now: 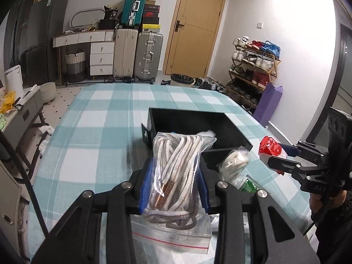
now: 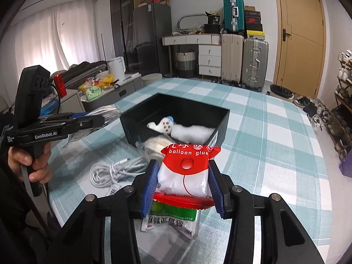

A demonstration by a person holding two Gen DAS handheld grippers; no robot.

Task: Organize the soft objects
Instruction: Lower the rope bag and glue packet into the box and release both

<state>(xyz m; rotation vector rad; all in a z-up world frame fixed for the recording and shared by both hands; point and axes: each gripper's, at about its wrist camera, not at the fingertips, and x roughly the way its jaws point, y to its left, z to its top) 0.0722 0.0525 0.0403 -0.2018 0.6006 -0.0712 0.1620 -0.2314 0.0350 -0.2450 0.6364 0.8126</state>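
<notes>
In the left wrist view, the bag of laces (image 1: 176, 176) hides much of the black box (image 1: 191, 121) interior at twelve o'clock. The green packet (image 1: 248, 186) at three o'clock is mostly covered. In the right wrist view, the balloon glue packet (image 2: 187, 173) masks the box's near wall; lower print is unreadable.

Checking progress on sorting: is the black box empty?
No, the black box already holds a small white plush toy and white padding.

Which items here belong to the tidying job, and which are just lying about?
Job: bag of laces in left claw; balloon glue packet in right claw; black box; white soft toy.
Lying about: white cable; suitcases.
</notes>
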